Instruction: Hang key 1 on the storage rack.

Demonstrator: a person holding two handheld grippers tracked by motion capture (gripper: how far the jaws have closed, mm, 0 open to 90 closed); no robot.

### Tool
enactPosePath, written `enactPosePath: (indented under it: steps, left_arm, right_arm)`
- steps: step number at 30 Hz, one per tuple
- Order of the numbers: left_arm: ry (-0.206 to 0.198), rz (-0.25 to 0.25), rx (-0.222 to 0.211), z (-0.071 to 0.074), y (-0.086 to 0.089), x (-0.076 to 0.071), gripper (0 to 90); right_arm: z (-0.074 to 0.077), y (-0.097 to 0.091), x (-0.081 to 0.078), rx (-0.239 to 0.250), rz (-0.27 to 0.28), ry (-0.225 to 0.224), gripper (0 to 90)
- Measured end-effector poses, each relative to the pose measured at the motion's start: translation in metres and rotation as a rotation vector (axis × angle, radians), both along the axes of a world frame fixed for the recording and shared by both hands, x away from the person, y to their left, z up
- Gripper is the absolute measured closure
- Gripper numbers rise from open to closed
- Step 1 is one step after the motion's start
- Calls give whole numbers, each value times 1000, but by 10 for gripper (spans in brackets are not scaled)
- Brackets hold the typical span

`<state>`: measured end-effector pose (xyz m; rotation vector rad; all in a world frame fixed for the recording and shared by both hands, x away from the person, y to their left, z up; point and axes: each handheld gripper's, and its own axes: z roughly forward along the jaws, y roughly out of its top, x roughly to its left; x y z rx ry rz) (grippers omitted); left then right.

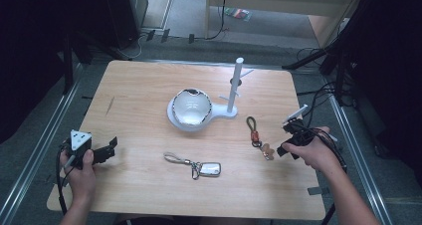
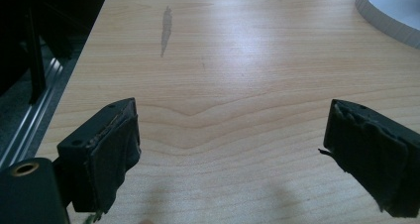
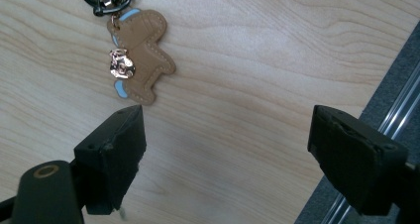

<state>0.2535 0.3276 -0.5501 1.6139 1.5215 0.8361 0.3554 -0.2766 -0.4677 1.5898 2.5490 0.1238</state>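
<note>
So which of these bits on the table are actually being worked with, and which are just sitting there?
In the job:
- right gripper, jaws open
- keychain with the tan leather charm, lying just past it

Lying about:
- key fob on a strap
- bowl on the white peg stand
- left gripper, open over bare table

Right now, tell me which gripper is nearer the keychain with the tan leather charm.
Right. The right gripper sits open just beside the tan leather charm keychain, not touching it. The left gripper rests open near the table's opposite edge, far from it.
</note>
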Motion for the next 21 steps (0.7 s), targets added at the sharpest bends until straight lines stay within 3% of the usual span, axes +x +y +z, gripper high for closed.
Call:
enactPosePath:
  steps: [21]
  left_arm:
    - [-1, -1, -2, 0, 0, 0, 75]
  right_arm:
    - [-4, 25, 23, -3, -16, -8, 155]
